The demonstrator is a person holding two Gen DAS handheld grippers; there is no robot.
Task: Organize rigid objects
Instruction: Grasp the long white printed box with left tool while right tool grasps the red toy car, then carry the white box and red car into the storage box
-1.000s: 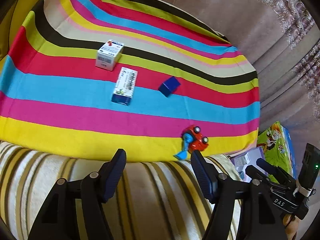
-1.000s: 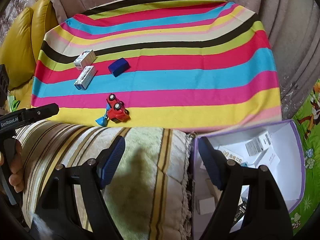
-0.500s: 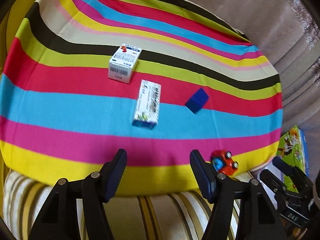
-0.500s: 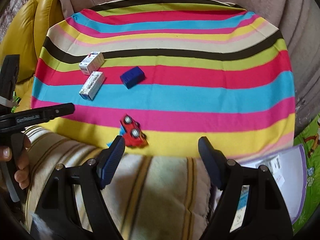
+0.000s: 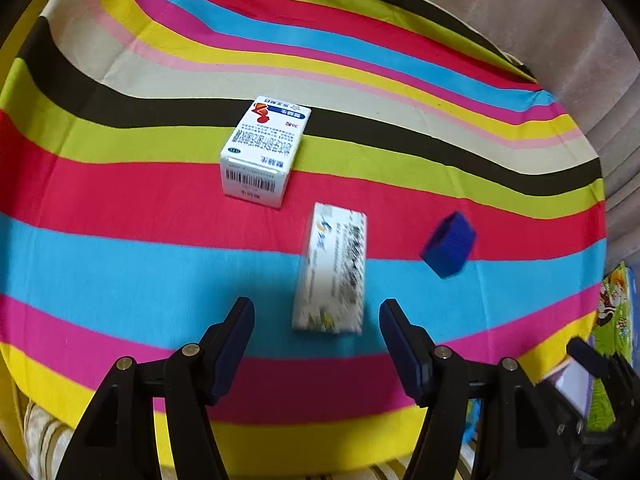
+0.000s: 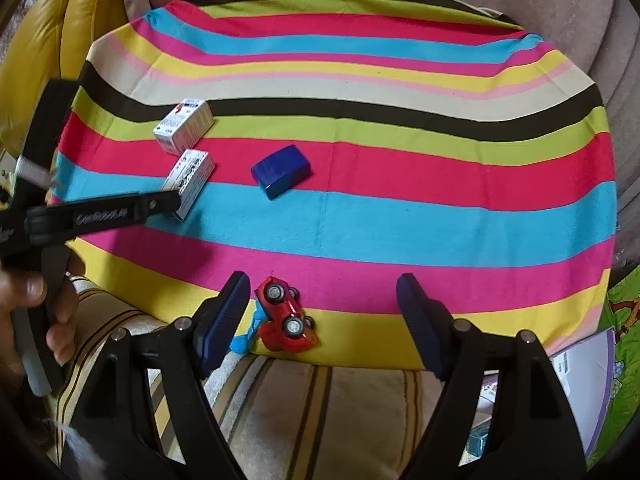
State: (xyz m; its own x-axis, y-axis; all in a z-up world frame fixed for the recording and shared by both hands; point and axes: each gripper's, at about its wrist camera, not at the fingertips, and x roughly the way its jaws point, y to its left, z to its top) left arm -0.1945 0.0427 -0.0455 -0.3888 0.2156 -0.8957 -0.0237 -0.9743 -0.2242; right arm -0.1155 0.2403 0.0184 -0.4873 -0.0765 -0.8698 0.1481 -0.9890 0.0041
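Note:
A long white box (image 5: 332, 268) lies on the striped cloth (image 5: 120, 264), its near end between the fingertips of my open left gripper (image 5: 316, 320), with no pad touching it. Beyond it sit a white medicine box with a red mark (image 5: 260, 152) and a blue block (image 5: 450, 244). In the right wrist view my open right gripper (image 6: 323, 286) hangs over the cloth's front edge. A red toy car (image 6: 286, 316) lies wheels-up just inside its left finger, a light blue piece (image 6: 244, 340) beside it. The left gripper (image 6: 160, 204) reaches over the long box (image 6: 190, 180).
The cloth (image 6: 400, 232) covers a seat with a striped beige blanket (image 6: 300, 408) at its front. A purple-edged storage box (image 6: 580, 368) stands at the lower right by a green play mat (image 6: 624, 312). A yellow cushion (image 6: 36, 60) is at the left. A hand (image 6: 24, 300) holds the left gripper.
Both grippers have moved forward over the cloth. The long white box has come up between the left fingertips. The toy car now lies by the right gripper's left finger; the storage box slid mostly out of view.

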